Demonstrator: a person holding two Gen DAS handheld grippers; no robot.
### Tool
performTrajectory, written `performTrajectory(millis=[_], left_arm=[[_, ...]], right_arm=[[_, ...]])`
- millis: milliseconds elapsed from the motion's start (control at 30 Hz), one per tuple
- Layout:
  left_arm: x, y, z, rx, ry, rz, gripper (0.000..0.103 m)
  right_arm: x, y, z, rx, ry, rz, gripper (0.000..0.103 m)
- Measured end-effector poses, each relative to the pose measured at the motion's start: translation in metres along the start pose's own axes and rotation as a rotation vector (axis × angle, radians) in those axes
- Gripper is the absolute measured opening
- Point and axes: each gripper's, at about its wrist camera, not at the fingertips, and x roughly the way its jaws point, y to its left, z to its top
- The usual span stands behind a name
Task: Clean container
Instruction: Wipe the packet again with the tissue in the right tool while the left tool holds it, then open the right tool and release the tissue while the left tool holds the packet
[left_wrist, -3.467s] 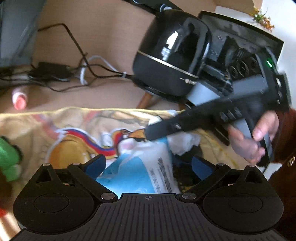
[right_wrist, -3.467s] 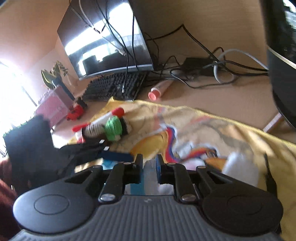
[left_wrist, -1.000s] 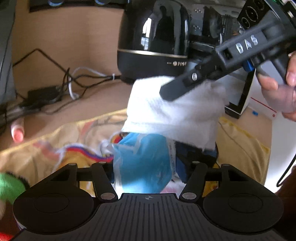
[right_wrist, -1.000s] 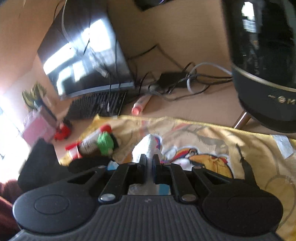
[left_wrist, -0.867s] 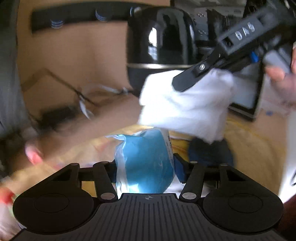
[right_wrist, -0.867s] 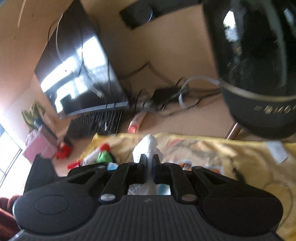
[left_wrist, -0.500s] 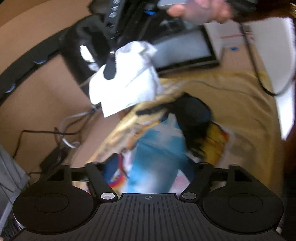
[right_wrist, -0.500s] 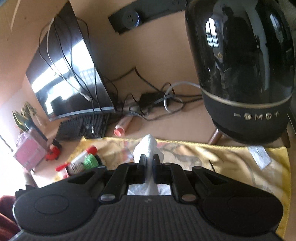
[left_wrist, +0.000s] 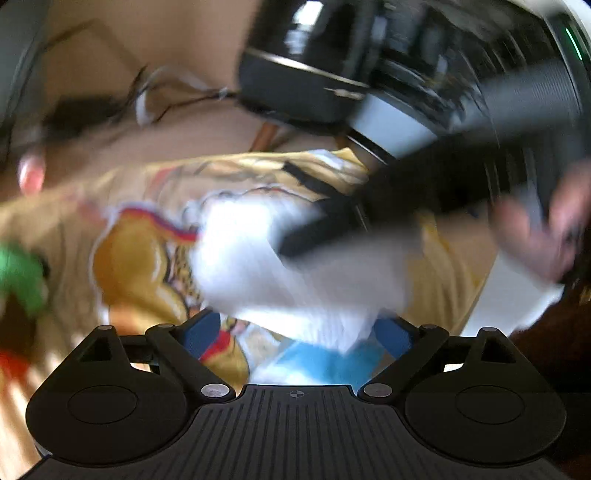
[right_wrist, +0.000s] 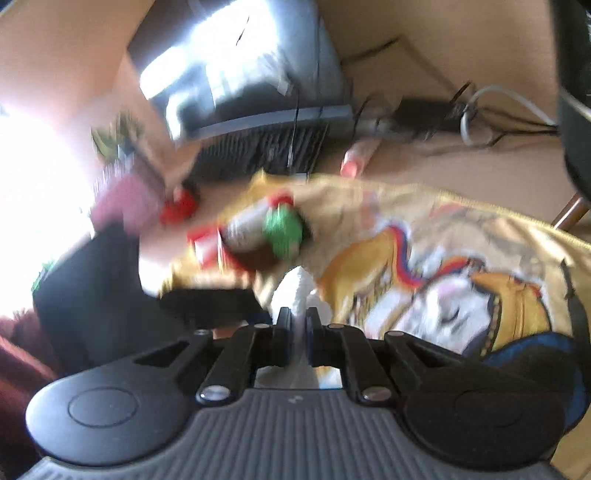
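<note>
So compared with half a second back, the white wipe (left_wrist: 295, 269) is down low over the yellow printed cloth (left_wrist: 140, 236) instead of up by the black round speaker (left_wrist: 306, 66), and both views are smeared with motion blur. In the left wrist view the wipe sits at about 12 o'clock from the left gripper (left_wrist: 297, 332), hanging right above the blue packet (left_wrist: 325, 363) that lies between its blue fingertips (left_wrist: 202, 331). Those fingers are spread wide; can't tell if they actually touch the packet. The right gripper (right_wrist: 298, 325) has its fingers nearly together, pinching the wipe (right_wrist: 301, 291), which sticks up between them. From the right wrist view a green-capped bottle (right_wrist: 266, 229) lies on the cloth at about 11 o'clock, with a keyboard (right_wrist: 266, 151) and monitor (right_wrist: 240, 62) beyond it.
</note>
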Motion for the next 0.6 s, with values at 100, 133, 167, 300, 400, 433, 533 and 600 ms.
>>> performTrajectory(millis=[100, 133, 167, 300, 400, 433, 533, 600], left_arm=[[-0.009, 0.015, -0.001, -0.148, 0.024, -0.066, 0.097], [-0.011, 0.02, -0.001, -0.197, 0.041, -0.092, 0.098], [-0.011, 0.023, -0.003, -0.237, 0.056, -0.117, 0.098], [0.001, 0.027, -0.005, -0.295, 0.101, -0.161, 0.099], [0.012, 0.024, -0.005, -0.299, 0.137, -0.169, 0.099], [0.015, 0.022, -0.005, -0.294, 0.145, -0.171, 0.099], [0.026, 0.019, -0.004, -0.279, 0.17, -0.18, 0.099], [0.031, 0.015, -0.004, -0.263, 0.176, -0.187, 0.1]], right_arm=[[0.0, -0.001, -0.016, -0.021, 0.062, -0.042, 0.009], [-0.002, -0.004, -0.02, -0.023, 0.071, -0.07, 0.009], [-0.005, -0.008, -0.023, -0.025, 0.079, -0.098, 0.009], [-0.015, -0.029, -0.032, 0.001, 0.085, -0.229, 0.009], [-0.026, -0.042, -0.03, 0.034, 0.048, -0.298, 0.009], [-0.031, -0.046, -0.028, 0.043, 0.027, -0.312, 0.009], [-0.049, -0.06, -0.02, 0.08, -0.034, -0.358, 0.009], [-0.053, -0.071, -0.018, 0.077, -0.046, -0.412, 0.009]])
